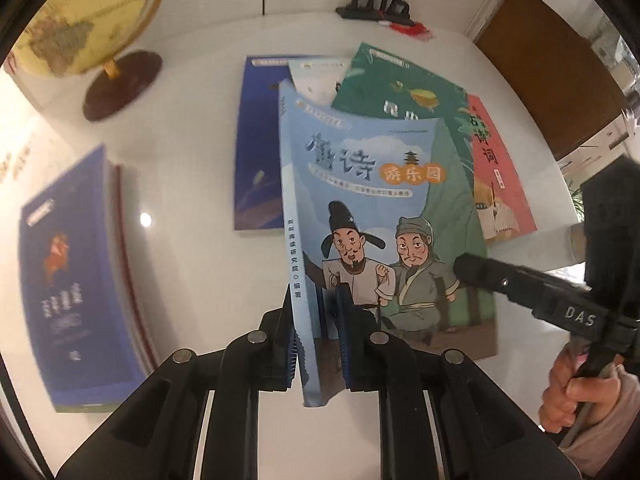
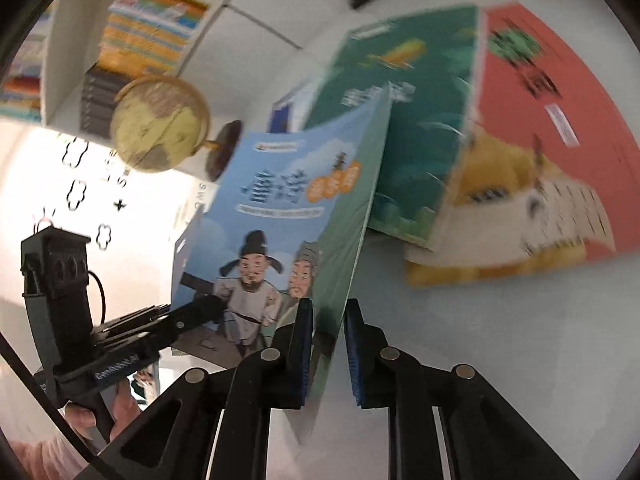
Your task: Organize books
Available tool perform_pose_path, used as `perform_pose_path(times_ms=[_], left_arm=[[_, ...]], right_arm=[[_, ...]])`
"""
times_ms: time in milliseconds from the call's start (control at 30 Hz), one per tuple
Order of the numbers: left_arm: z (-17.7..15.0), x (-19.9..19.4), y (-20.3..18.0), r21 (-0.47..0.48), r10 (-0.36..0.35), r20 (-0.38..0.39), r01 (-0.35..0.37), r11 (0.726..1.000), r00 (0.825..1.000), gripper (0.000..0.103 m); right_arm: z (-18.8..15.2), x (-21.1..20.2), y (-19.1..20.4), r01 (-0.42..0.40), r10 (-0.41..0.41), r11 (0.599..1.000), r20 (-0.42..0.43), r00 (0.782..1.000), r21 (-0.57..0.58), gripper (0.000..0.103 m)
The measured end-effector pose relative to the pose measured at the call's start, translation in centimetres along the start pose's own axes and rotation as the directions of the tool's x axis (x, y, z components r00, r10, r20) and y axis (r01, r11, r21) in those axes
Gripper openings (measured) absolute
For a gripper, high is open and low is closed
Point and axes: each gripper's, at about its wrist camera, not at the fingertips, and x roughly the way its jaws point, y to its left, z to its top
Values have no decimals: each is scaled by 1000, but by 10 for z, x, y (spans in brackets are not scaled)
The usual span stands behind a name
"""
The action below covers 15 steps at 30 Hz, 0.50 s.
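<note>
Left gripper fingers on blue book; shelved books, perhaps, right view only.

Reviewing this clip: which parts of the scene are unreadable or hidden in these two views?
- Right wrist view: motion blur smears the titles on the green book and red book.
- Left wrist view: the pale book lies mostly under the green one and the light-blue book; its cover is unknown.
- Left wrist view: the navy book at the left is blurred; its title is illegible.
- Right wrist view: the shelf spines are too small and blurred to read.
</note>
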Motion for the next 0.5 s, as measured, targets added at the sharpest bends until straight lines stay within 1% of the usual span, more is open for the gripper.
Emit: perform_pose_path(times_ms=[167, 333, 500], left_arm=[[0, -18, 11, -17, -1, 44, 2, 1000, 999, 14], [0, -36, 13, 12, 47, 82, -48, 999, 996, 14], [-3, -48, 17, 23, 55, 99, -58, 998, 993, 14]], right_arm=[[9, -9, 20, -21, 22, 999, 29, 999, -49, 17], [12, -10, 42, -19, 23, 996, 37, 999, -91, 17], [7, -11, 54, -14, 19, 994, 41, 999, -107, 17]])
